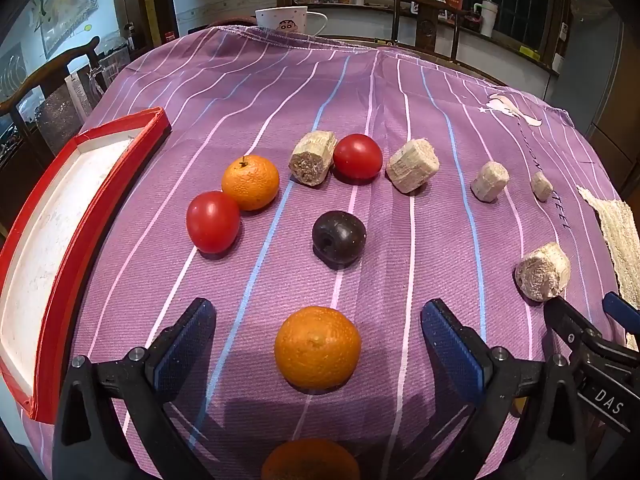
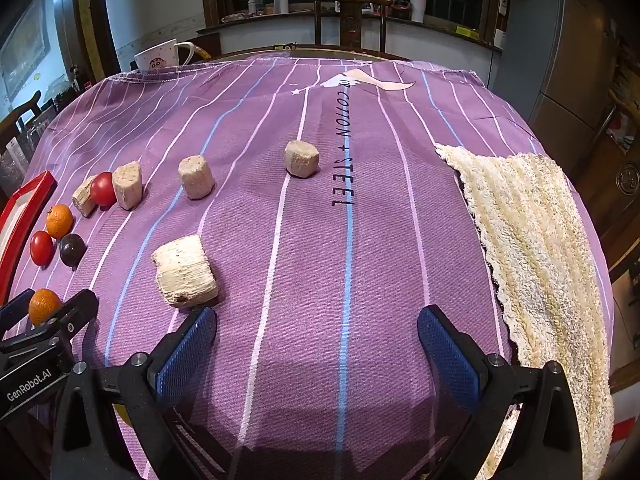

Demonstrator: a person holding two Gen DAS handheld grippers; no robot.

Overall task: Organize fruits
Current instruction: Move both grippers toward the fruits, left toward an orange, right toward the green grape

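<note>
My left gripper (image 1: 318,344) is open, its blue pads either side of an orange (image 1: 317,347) on the purple cloth. Beyond lie a dark plum (image 1: 339,239), a red tomato (image 1: 212,221), a second orange (image 1: 251,182) and another tomato (image 1: 357,156). A third orange (image 1: 310,460) shows at the bottom edge. A red-rimmed white tray (image 1: 60,216) stands at the left. My right gripper (image 2: 316,354) is open and empty over bare cloth; a pale chunk (image 2: 185,271) lies just ahead of its left finger.
Several pale fibrous chunks (image 1: 413,165) lie among and right of the fruit. A cream knitted cloth (image 2: 536,256) drapes the table's right side. A white mug (image 1: 282,19) stands at the far edge, with chairs behind. The right gripper's tip (image 1: 592,336) shows at the left view's right edge.
</note>
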